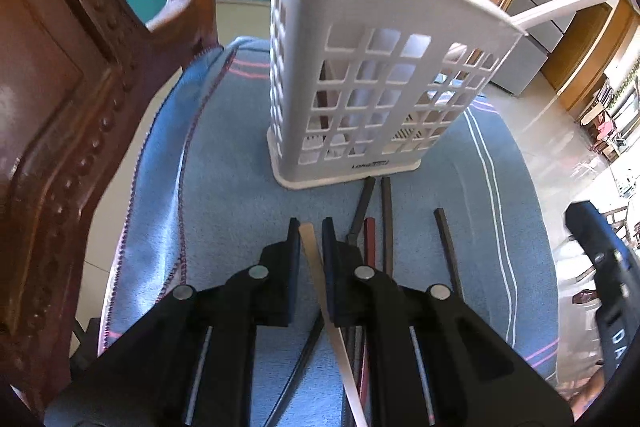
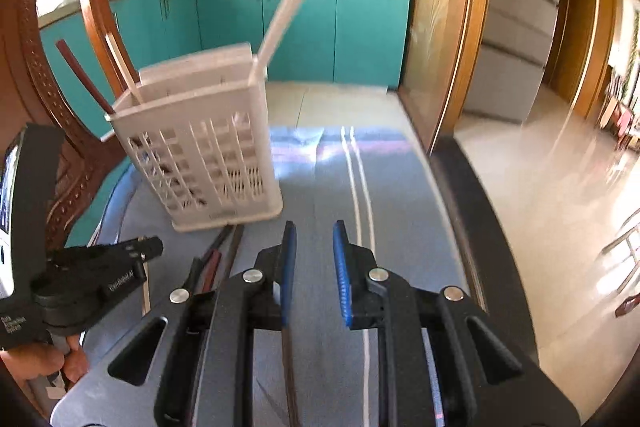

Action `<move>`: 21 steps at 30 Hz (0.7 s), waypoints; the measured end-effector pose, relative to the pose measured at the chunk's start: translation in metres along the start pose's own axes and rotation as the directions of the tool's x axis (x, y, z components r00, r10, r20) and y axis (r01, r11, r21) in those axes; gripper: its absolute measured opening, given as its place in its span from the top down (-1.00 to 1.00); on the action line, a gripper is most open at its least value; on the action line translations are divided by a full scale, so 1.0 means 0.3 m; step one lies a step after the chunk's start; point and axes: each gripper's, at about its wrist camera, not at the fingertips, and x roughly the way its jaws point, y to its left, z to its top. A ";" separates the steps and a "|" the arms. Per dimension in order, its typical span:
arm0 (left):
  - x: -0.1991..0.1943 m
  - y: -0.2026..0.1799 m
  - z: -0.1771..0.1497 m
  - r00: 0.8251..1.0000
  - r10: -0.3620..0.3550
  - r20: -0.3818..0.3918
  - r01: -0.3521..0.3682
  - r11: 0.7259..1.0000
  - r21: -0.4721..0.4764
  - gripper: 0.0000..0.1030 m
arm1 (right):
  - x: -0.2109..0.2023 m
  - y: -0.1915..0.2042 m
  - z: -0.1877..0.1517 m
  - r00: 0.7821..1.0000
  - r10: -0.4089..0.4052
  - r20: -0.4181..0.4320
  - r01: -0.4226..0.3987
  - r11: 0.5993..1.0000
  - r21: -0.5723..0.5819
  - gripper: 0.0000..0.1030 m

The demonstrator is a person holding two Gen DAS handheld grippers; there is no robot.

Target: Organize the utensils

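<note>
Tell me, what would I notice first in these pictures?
Probably the tall white holder standing on the blue cloth, with chopsticks already poking out of its top. Right in front, the left claw is pinching one pale chopstick, while dark chopsticks lie loose on the cloth beside it. The right claw holds nothing.

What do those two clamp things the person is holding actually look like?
Both are black plastic tools. The left gripper and right gripper each have two flat fingers lined with blue pads, ribbed on the right one, and round silver pivot pins on angular black linkages. Seen from the right wrist view, the left one carries small white lettering on its side and handle.
</note>
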 end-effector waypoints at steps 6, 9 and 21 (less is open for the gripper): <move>-0.020 -0.023 0.007 0.999 0.026 0.042 -0.027 0.999 0.032 0.77 | -0.055 0.009 0.009 0.996 -0.032 0.080 0.034 0.999 -0.030 0.62; -0.036 -0.034 0.002 0.998 0.032 0.059 -0.034 0.999 0.041 0.77 | -0.051 0.015 0.007 0.996 -0.032 0.083 0.035 0.999 -0.033 0.59; -0.084 -0.023 0.007 0.993 0.053 0.109 -0.058 0.997 0.047 0.80 | 0.205 0.026 -0.072 0.950 0.079 -0.303 -0.084 0.996 -0.004 0.25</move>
